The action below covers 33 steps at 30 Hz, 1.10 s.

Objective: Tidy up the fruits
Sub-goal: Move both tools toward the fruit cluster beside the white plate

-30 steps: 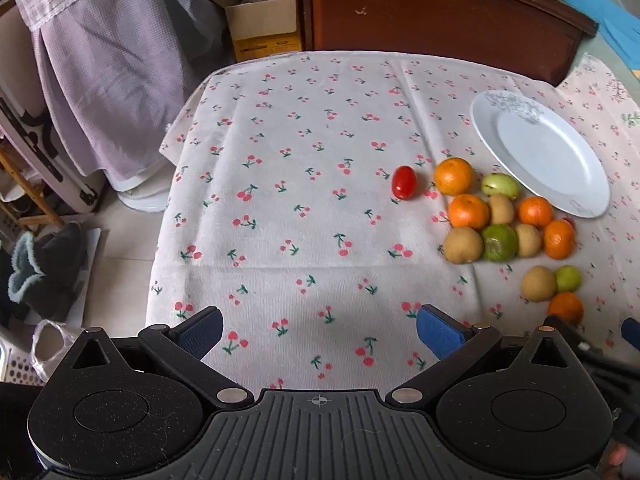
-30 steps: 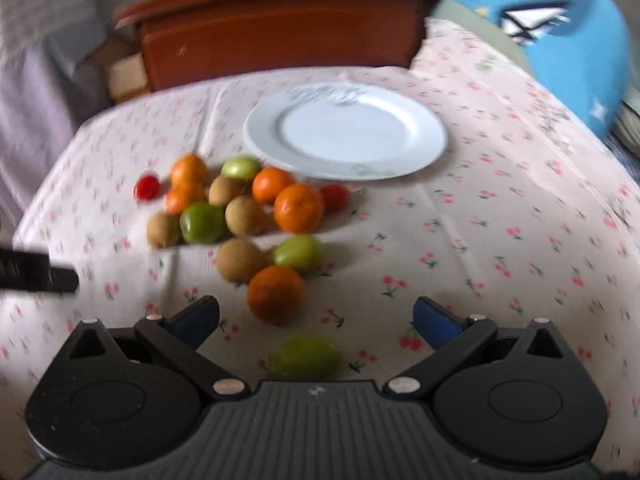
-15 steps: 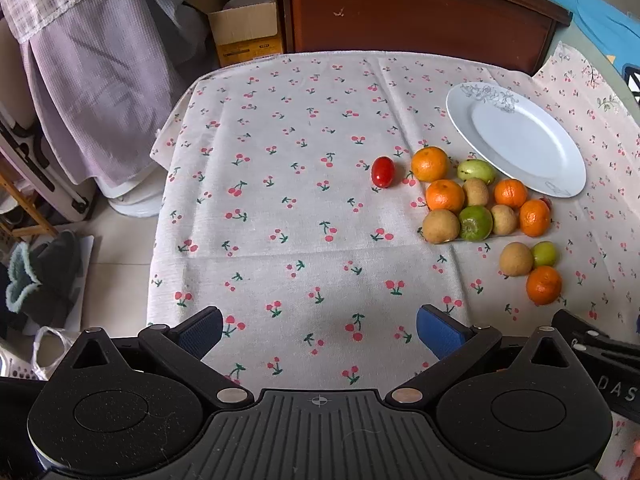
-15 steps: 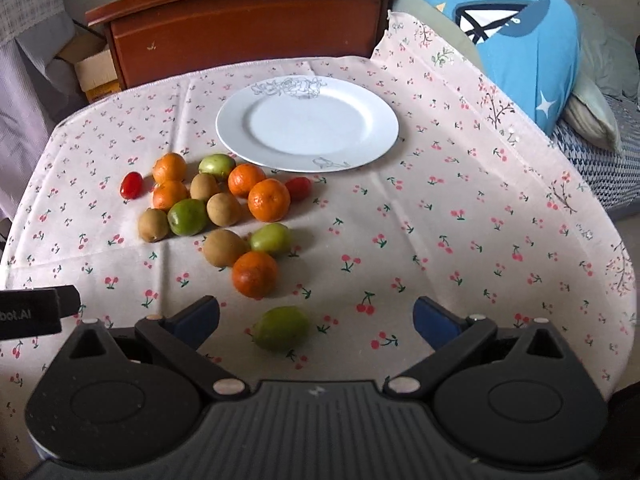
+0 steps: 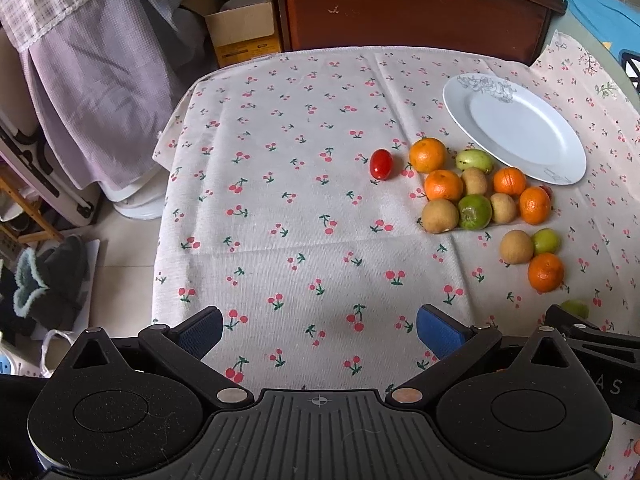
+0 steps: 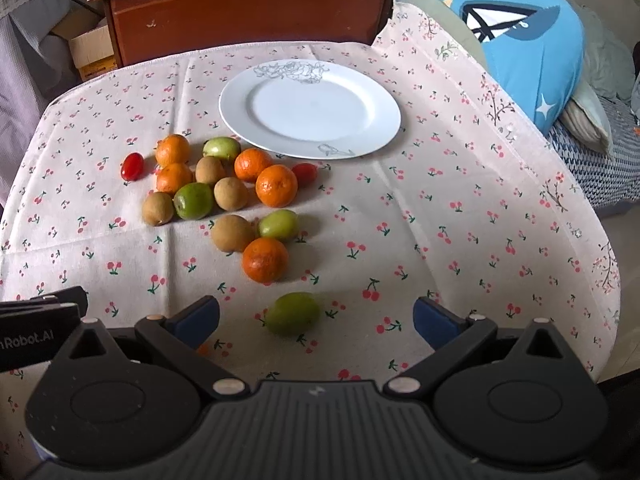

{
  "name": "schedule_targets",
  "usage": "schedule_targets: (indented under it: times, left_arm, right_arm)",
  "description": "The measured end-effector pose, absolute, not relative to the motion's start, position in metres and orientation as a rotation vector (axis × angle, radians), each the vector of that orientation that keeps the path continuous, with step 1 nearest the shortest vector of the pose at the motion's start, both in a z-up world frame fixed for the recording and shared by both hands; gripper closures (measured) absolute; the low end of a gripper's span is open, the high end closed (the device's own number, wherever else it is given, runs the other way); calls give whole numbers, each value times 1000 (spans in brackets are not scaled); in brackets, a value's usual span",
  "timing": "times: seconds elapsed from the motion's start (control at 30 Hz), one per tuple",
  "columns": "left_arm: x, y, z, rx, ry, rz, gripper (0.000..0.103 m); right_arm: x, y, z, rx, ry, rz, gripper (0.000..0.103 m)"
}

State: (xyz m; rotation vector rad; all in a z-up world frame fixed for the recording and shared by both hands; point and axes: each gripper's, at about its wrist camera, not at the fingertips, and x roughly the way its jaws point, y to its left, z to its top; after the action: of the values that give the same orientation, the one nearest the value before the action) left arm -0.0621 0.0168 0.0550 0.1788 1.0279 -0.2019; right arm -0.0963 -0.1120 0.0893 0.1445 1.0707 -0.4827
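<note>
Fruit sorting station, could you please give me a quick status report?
Left gripper open, empty. Right gripper open, over green fruit. Plate empty, fruit pile beside it on cloth. Nothing blocking.

Cherry-print white tablecloth (image 5: 288, 208) covers the table. Dark red-brown wooden cabinet (image 6: 248, 12) stands behind its far edge. Open cardboard box (image 5: 240, 36) sits left of the cabinet. Lilac checked fabric (image 5: 100, 92) hangs at left. Blue printed pillow (image 6: 528, 40) lies at right.
</note>
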Motion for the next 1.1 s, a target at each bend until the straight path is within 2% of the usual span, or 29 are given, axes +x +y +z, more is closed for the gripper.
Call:
schedule_targets:
  times: [1.1]
  left_arm:
    - [-64,12,56,190,1034,-186,0]
  right_arm:
    - [-92,-112,87,115,1072,-490,1]
